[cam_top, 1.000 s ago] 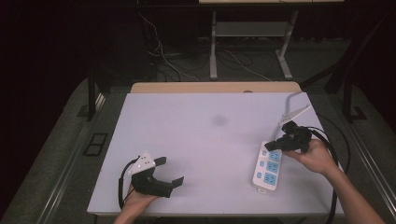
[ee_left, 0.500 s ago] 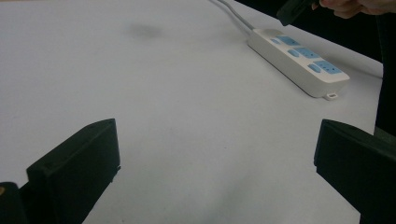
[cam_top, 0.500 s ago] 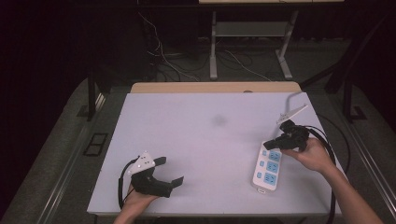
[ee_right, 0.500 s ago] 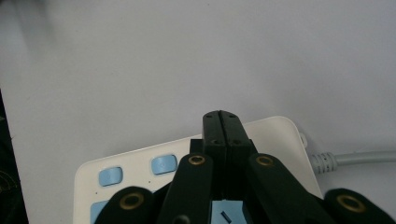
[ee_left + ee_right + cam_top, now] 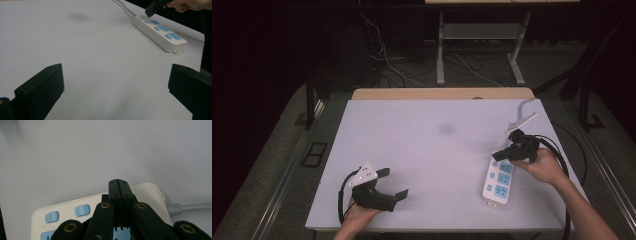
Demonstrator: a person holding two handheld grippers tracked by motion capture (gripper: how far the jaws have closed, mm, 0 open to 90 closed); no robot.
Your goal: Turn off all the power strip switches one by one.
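Note:
A white power strip [image 5: 498, 181] with blue sockets lies near the table's right edge, its grey cable [image 5: 195, 207] running off toward the back. My right gripper [image 5: 499, 156] hovers over the strip's far end with both jaws pressed together and nothing between them; in the right gripper view its tips [image 5: 118, 185] point past the strip [image 5: 75, 205]. Whether they touch it I cannot tell. My left gripper [image 5: 394, 183] rests at the front left, jaws wide apart and empty. The left gripper view [image 5: 116, 75] looks across bare table to the strip [image 5: 160, 30] and the right gripper [image 5: 155, 6].
The white tabletop [image 5: 432, 150] has a faint grey smudge [image 5: 446, 129] near its middle. A wooden strip [image 5: 442, 93] runs along the back edge. Behind it, on the dark floor, are loose cables [image 5: 387, 60] and a metal stand [image 5: 477, 45].

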